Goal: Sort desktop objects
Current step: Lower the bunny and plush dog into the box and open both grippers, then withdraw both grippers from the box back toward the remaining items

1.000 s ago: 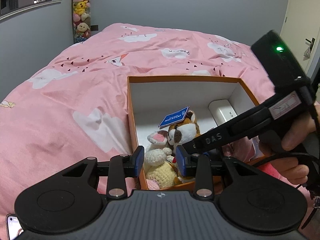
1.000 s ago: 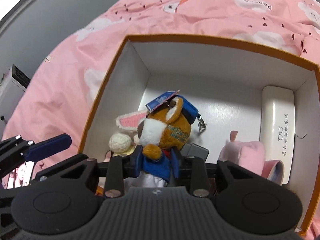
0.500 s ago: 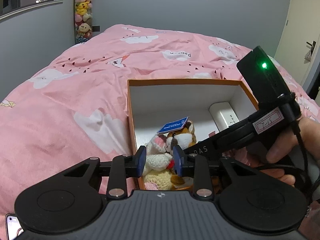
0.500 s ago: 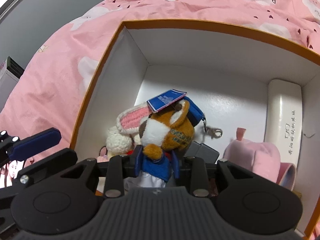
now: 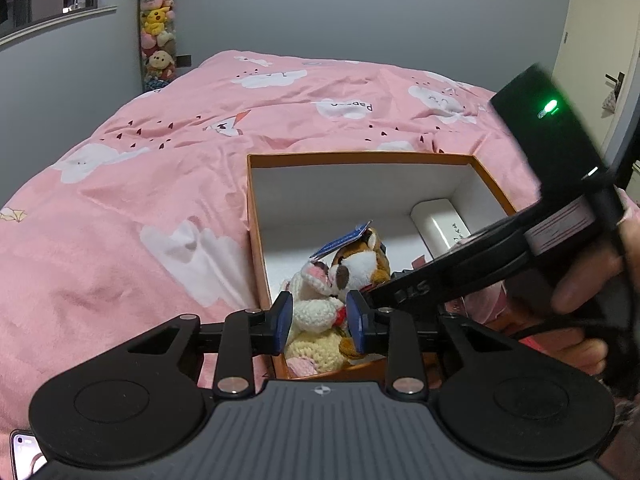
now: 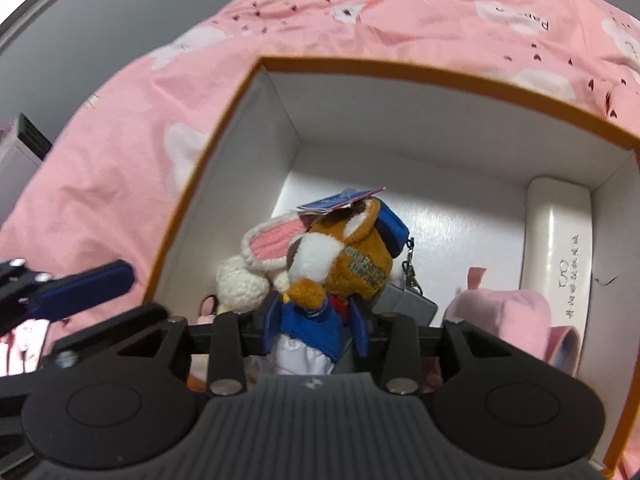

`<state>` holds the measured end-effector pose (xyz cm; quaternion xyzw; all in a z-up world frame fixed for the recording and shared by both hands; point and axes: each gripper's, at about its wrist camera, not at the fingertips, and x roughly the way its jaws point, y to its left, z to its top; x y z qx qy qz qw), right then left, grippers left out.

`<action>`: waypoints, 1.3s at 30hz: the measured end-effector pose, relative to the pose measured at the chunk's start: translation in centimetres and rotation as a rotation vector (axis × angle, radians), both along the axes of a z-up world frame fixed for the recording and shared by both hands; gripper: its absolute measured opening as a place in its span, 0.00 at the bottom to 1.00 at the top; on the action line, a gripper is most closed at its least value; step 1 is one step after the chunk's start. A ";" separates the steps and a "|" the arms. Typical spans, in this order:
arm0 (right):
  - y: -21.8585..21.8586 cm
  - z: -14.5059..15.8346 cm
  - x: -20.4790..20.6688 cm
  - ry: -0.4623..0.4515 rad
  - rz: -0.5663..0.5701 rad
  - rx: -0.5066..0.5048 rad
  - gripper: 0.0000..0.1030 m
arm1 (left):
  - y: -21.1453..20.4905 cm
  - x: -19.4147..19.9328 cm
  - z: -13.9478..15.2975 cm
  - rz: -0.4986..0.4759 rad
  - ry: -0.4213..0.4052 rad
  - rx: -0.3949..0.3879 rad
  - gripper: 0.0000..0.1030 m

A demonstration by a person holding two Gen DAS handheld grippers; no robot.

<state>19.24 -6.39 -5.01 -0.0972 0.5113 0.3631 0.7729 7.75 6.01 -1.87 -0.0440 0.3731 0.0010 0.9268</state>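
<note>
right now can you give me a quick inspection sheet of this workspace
surface: pink bedspread, orange box resting on it
job's things: brown plush and crochet bunny in the box
clutter: white case, pink pouch, grey item in the box
grippers: right gripper opening, plush between its fingers; left gripper empty above the box
cables: black cable on the right gripper
surroundings: grey wall, door, hanging toys

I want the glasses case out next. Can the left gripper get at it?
Probably not directly: the right gripper and its handle cross the box between the left gripper and the case.
</note>
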 end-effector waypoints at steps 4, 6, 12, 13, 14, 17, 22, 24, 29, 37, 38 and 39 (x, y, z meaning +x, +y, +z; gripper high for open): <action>-1.6 1.6 -0.3 0.000 0.009 0.051 0.41 | -0.1 0.0 -0.2 -0.005 0.002 0.001 0.32; -2.0 2.2 -0.8 -0.004 0.028 0.066 0.36 | -0.1 0.0 -0.2 -0.002 0.004 -0.001 0.32; -2.0 1.0 -1.6 0.049 0.081 0.011 0.15 | -0.1 0.0 -0.2 0.000 0.007 -0.007 0.32; -2.0 0.7 -1.6 0.058 0.083 0.016 0.15 | -0.1 0.0 -0.2 -0.001 0.009 -0.006 0.32; -1.9 0.4 -1.6 0.074 0.083 0.023 0.15 | -0.1 0.1 -0.3 -0.002 0.011 -0.006 0.32; -1.4 -0.5 -1.6 0.096 0.088 0.005 0.15 | -0.1 0.1 -0.4 -0.002 0.016 -0.006 0.32; -1.3 -1.2 -2.0 0.088 0.092 -0.015 0.15 | -0.1 0.1 -0.5 -0.005 0.017 -0.005 0.32; -1.9 -0.7 -2.0 0.083 0.079 0.002 0.17 | -0.2 -0.1 -0.4 -0.012 0.011 -0.003 0.32; -4.1 1.4 -2.6 0.048 0.053 0.091 0.27 | -0.6 -0.8 0.2 -0.024 -0.016 -0.009 0.32; -8.8 4.5 -5.8 -0.055 0.012 0.227 0.39 | -2.0 -2.6 1.8 -0.109 -0.055 -0.026 0.32; -9.4 4.7 -6.3 -0.071 0.007 0.231 0.40 | -2.2 -2.8 1.9 -0.120 -0.056 -0.031 0.32; -10.2 4.8 -6.8 -0.087 -0.001 0.236 0.41 | -2.4 -3.0 2.0 -0.131 -0.055 -0.036 0.32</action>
